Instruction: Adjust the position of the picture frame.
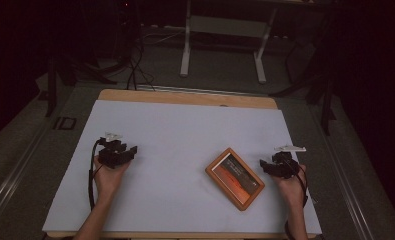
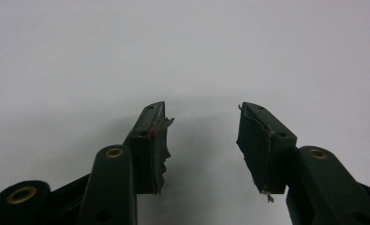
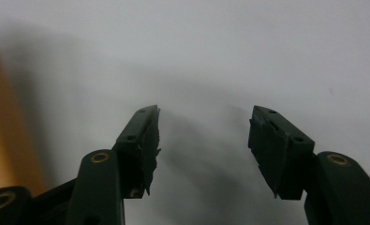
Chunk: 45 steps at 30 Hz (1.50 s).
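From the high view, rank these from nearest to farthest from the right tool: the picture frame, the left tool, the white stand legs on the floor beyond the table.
1. Picture frame: just left of the right tool on the white table.
2. Left tool: across the table, at its left side.
3. White stand legs: on the floor beyond the table's far edge.

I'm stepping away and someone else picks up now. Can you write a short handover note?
Left gripper: open, nothing held, low over the white table cover at its left.
Right gripper: open, nothing held, just right of the wooden picture frame.
The frame lies flat and askew at right of centre, apart from both grippers.
Done: nothing visible yet.
Left: likely taking hold of the frame, right gripper nearest.
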Motion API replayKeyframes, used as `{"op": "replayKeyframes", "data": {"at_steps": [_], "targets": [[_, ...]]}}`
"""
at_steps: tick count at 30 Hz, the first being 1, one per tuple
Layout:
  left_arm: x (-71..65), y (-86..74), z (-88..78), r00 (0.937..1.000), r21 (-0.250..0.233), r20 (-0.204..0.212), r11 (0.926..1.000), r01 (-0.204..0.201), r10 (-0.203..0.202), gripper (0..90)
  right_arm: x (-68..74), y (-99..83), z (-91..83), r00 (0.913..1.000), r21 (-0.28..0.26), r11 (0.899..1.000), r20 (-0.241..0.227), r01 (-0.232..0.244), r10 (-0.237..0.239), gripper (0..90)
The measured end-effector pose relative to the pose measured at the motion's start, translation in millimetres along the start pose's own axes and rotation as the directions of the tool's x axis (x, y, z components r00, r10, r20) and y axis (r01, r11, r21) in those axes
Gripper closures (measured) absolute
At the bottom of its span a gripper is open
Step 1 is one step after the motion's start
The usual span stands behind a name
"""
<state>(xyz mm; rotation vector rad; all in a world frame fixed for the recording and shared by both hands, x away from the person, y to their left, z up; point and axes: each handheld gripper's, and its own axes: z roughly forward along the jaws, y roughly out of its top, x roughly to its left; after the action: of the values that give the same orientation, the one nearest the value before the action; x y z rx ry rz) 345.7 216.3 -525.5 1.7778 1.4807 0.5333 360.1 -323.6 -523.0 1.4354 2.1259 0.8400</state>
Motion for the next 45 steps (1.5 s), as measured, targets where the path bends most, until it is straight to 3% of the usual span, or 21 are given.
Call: {"op": "replayKeyframes", "data": {"at_steps": [3, 10, 13, 19, 23, 27, 30, 35, 38, 40, 42, 45], "targets": [[-9.5, -0.4, -5.8, 0.9989, 0.0, 0.045, 0.9999, -0.012, 0.012, 51.1, 5.8, 4.2, -9.1, 0.9988, -0.028, 0.999, -0.021, 0.044, -0.045, 45.4], [-26.5, 2.7, -15.8, 0.9951, -0.021, 0.083, 0.9983, -0.054, 0.055, 51.5, 8.6, 6.7, -16.6, 0.9962, -0.057, 0.998, -0.078, 0.035, -0.04, 49.3], [-30.4, 4.5, -20.3, 0.9933, -0.036, 0.099, 0.9978, -0.056, 0.059, 50.7, 12.3, 9.6, -21.3, 0.9901, -0.08, 0.996, -0.133, 0.036, -0.046, 50.8], [-43.0, 5.3, -26.8, 0.9866, -0.053, 0.136, 0.9951, -0.083, 0.09, 55.7, 17.5, 12.4, -29.3, 0.9808, -0.104, 0.993, -0.184, 0.046, -0.065, 55.5], [-55.7, 5.1, -29.5, 0.9771, -0.059, 0.182, 0.9932, -0.1, 0.11, 60.0, 22.3, 11.7, -31.1, 0.9716, -0.103, 0.992, -0.215, 0.079, -0.1, 63.2], [-70.8, 1.7, -26.2, 0.9646, -0.044, 0.215, 0.9882, -0.147, 0.153, 61.6, 29.0, 9.9, -28.9, 0.9581, -0.09, 0.99, -0.255, 0.11, -0.13, 69.3], [-81.4, -1.5, -22.5, 0.9523, -0.032, 0.25, 0.9845, -0.172, 0.175, 65.8, 33.6, 9.2, -28.4, 0.9478, -0.092, 0.989, -0.287, 0.117, -0.139, 76.4], [-99.1, -4.7, -19.3, 0.9318, -0.029, 0.297, 0.9774, -0.209, 0.208, 75.8, 39.7, 9.7, -29.6, 0.94, -0.108, 0.984, -0.298, 0.139, -0.166, 89.5], [-108.4, -6.3, -17.4, 0.9172, -0.035, 0.321, 0.9708, -0.237, 0.236, 88.3, 40.7, 9.4, -29.5, 0.9358, -0.103, 0.983, -0.306, 0.151, -0.175, 89.6], [-112.8, -7.1, -15.6, 0.9108, -0.025, 0.336, 0.9689, -0.246, 0.24, 89.3, 39.6, 8.9, -28.8, 0.9344, -0.101, 0.984, -0.313, 0.146, -0.171, 89.1], [-116.2, -8.1, -14.2, 0.9069, -0.02, 0.347, 0.9686, -0.248, 0.239, 88.3, 37.7, 8.3, -28.2, 0.9252, -0.096, 0.986, -0.342, 0.139, -0.164, 82.6], [-121.0, -9.5, -12.0, 0.9038, -0.016, 0.364, 0.9719, -0.235, 0.224, 75.6, 36.4, 7.1, -26.9, 0.9118, -0.084, 0.987, -0.378, 0.138, -0.16, 73.7]]}}
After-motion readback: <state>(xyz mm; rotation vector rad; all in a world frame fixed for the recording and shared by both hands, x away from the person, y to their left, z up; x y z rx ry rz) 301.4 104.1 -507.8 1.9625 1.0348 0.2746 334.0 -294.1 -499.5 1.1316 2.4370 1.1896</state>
